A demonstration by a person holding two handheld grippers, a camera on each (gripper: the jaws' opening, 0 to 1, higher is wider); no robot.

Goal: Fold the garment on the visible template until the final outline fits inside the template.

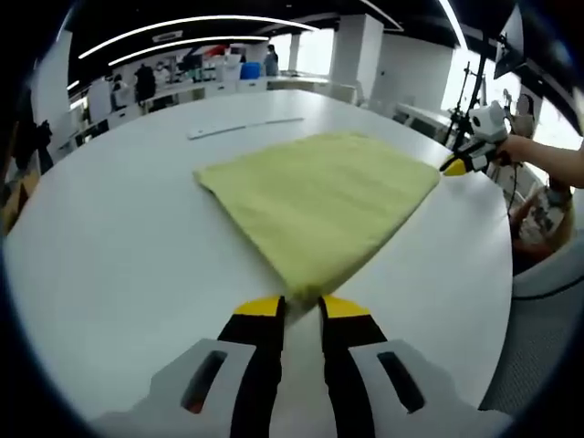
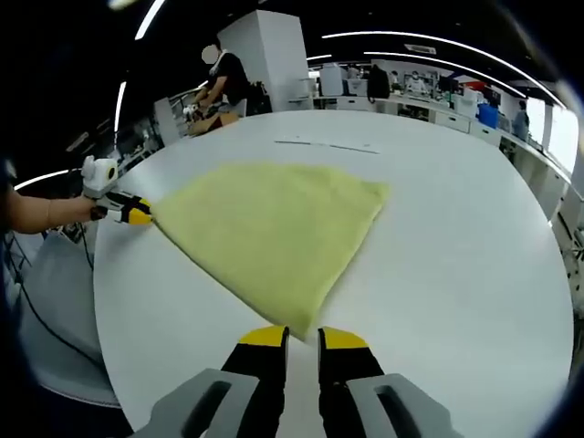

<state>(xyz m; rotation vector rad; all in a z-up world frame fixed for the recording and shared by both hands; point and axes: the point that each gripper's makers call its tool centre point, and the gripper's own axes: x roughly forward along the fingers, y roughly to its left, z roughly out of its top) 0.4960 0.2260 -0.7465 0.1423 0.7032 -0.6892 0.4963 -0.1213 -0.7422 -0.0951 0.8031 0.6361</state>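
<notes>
yellow-green garment pinched at two corners on the white table

left gripper view looks along the left gripper [image 1: 302,308], whose yellow-tipped jaws stand close together on the near corner of the garment [image 1: 319,196]; it is clenched on that corner. right gripper view shows the right gripper [image 2: 302,338] the same way, jaws nearly together on the corner of the garment [image 2: 269,224] nearest it, so it too is grasping cloth. each gripper also appears in the other's view, at the far corner: the right gripper [image 1: 464,164] with a hand behind it, the left gripper [image 2: 130,212] likewise.

the garment lies flat on the round white table [image 1: 119,246], spread between the two grippers and roughly in the middle of the surface. it is pale yellow-green, with a fine ribbed or terry-like texture, and lies as a smooth four-cornered sheet with no obvious wrinkles. a thin pale strip [image 1: 245,127] lies on the table beyond it; whether this marks the template i cannot tell.

judging by its look, the cloth is light, soft and limp; it will sag and drape once lifted. corners and edges are the sensible places to take hold, as now.
</notes>
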